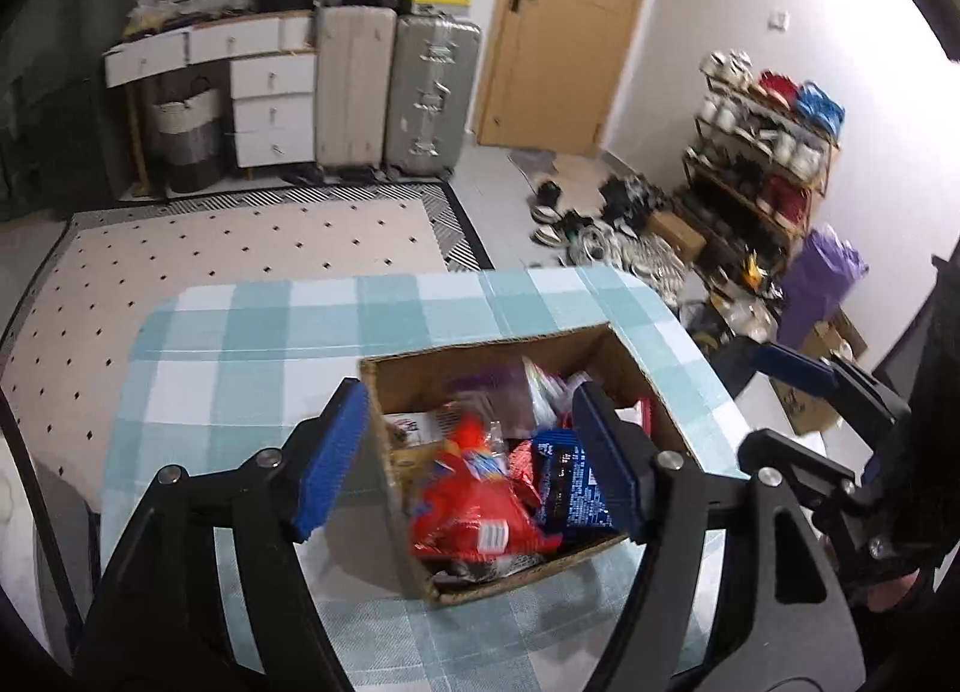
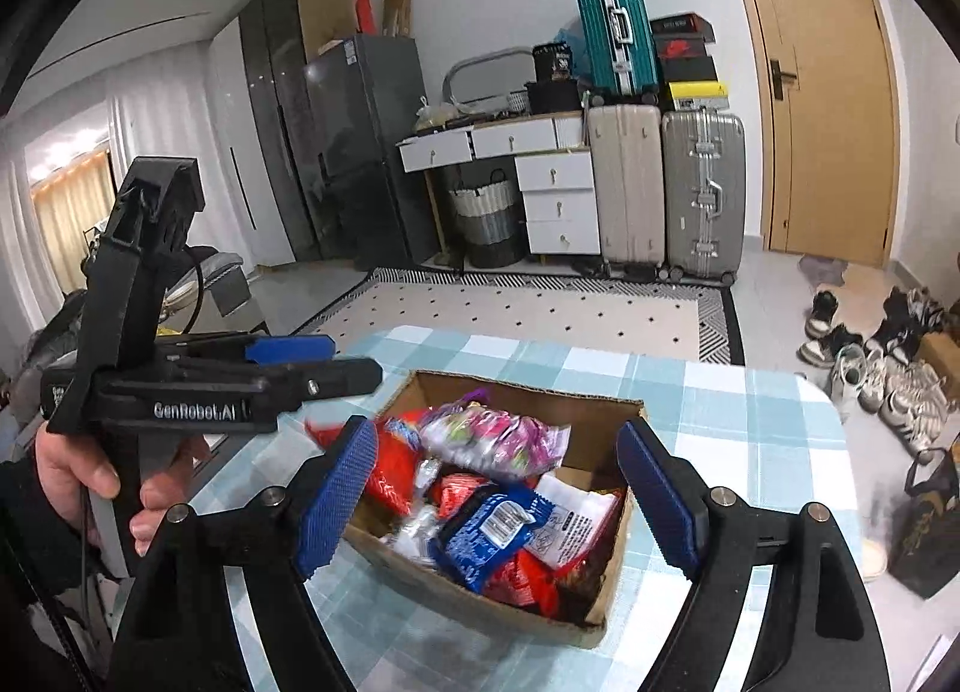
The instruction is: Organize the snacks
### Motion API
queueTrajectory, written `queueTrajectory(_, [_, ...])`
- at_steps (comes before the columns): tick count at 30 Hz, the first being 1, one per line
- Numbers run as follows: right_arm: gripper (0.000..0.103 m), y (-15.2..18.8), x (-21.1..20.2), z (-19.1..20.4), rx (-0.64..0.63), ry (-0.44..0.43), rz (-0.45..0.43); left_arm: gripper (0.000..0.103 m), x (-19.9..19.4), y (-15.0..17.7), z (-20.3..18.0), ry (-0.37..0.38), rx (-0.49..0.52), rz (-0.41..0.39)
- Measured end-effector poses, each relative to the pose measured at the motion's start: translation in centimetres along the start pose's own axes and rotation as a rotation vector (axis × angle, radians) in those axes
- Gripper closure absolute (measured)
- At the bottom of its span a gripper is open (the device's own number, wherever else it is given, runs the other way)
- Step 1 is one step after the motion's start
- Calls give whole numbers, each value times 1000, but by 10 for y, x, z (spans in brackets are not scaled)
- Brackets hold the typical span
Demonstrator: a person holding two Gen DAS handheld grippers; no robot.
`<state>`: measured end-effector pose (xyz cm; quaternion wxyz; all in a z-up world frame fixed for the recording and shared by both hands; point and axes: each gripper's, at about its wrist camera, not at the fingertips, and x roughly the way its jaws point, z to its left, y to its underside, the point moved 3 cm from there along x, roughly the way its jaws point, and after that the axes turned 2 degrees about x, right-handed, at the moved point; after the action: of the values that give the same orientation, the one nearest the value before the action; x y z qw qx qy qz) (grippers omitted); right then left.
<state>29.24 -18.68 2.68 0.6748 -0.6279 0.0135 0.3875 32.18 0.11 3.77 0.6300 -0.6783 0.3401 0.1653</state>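
Both grippers' fingers spread apart, nothing gripped.
Left gripper [image 1: 474, 458] and right gripper [image 2: 498, 500] are held over a cardboard box [image 2: 480, 602] packed with snack packets [image 2: 492, 536]; box is set on a blue checked table [image 1: 252, 344], rug [image 2: 528, 308] beyond.

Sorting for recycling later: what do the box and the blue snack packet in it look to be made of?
The box looks like plain brown corrugated cardboard, matte, with raw, ragged cut edges. The blue snack packet looks like glossy printed plastic film: it shines, crinkles and carries a barcode label. Whether the film has a foil lining cannot be seen.
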Motion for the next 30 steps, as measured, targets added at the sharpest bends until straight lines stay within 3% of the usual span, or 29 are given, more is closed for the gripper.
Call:
queueTrajectory(12, [16,-1,-50,35,-28,6,-67,24,-77,15,-11,-82,50,-86])
queueTrajectory(25, [7,19,-107,57,-3,35,-134,16,-143,45,-35,-95,66,-150])
queueTrajectory(30, [4,25,-127,62,1,40,-167,14,-162,64,-32,-90,28,-161])
